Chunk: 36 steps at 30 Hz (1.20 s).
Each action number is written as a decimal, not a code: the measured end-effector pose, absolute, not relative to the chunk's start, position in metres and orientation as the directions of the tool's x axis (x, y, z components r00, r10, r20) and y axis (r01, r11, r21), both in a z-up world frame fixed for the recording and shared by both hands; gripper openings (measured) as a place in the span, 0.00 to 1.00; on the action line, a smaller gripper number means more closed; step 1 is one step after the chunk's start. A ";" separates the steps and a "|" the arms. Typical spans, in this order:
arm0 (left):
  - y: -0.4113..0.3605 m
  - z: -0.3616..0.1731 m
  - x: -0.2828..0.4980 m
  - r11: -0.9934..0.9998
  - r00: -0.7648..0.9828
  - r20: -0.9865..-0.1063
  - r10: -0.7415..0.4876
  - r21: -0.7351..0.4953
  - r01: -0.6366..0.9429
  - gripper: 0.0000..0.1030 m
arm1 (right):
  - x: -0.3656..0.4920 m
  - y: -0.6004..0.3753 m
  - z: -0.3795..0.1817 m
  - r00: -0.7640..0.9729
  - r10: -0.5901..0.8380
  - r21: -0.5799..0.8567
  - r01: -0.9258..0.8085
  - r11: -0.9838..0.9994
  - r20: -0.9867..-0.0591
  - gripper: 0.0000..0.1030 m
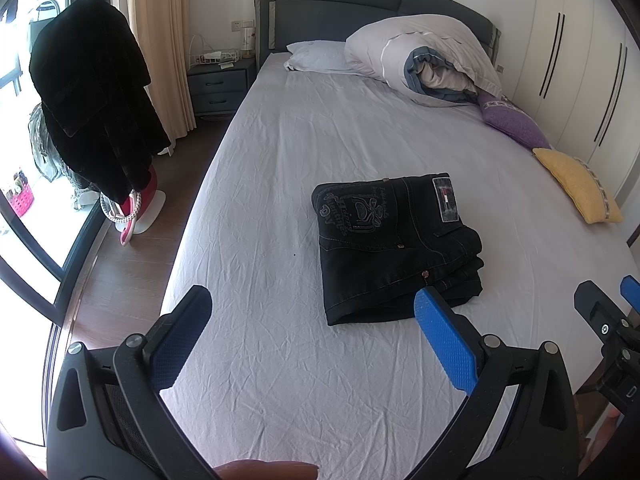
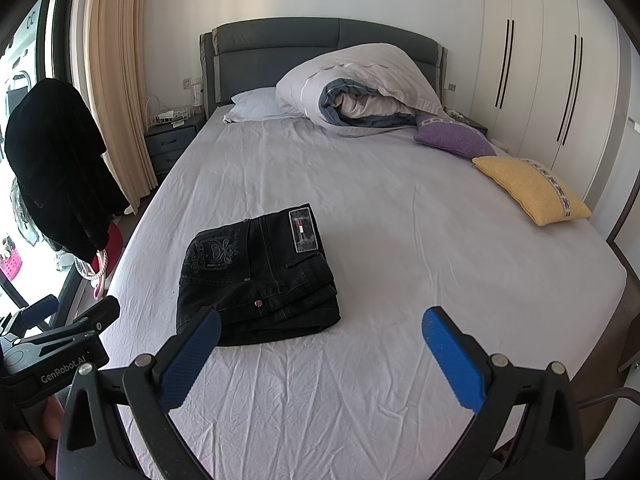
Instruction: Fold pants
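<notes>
Pants (image 1: 396, 246) folded; fingers (image 1: 444, 340) wide, empty

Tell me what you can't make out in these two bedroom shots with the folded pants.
- Folded pants: under layers and legs are hidden by the top layer, both views.
- Patch label: print too small to read.
- Nightstand items: too small, left wrist view.
- Right hand-held gripper: cut off by the left view's edge.
- Floor right of bed: hidden by mattress.

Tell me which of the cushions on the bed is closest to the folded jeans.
The yellow cushion. It lies nearer the black jeans than the purple cushion, which sits farther up by the bundled duvet.
</notes>
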<state>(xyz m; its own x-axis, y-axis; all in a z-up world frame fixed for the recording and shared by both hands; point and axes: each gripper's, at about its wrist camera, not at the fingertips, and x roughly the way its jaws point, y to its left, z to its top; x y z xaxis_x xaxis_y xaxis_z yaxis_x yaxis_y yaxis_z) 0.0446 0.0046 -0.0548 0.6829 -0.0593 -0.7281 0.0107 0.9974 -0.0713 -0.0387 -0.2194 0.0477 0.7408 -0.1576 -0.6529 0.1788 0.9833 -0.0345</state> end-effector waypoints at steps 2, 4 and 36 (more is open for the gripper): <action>0.004 -0.055 0.044 0.997 0.683 -0.728 -0.058 -0.070 0.010 1.00 | -0.039 -0.219 0.048 0.741 -0.157 -0.034 0.179 0.983 -0.653 1.00; 0.004 -0.055 0.045 0.997 0.682 -0.729 -0.059 -0.071 0.011 1.00 | -0.039 -0.220 0.048 0.741 -0.157 -0.034 0.178 0.983 -0.653 1.00; 0.003 -0.060 0.046 0.997 0.679 -0.731 -0.064 -0.068 0.021 1.00 | -0.039 -0.221 0.050 0.739 -0.156 -0.034 0.177 0.984 -0.655 1.00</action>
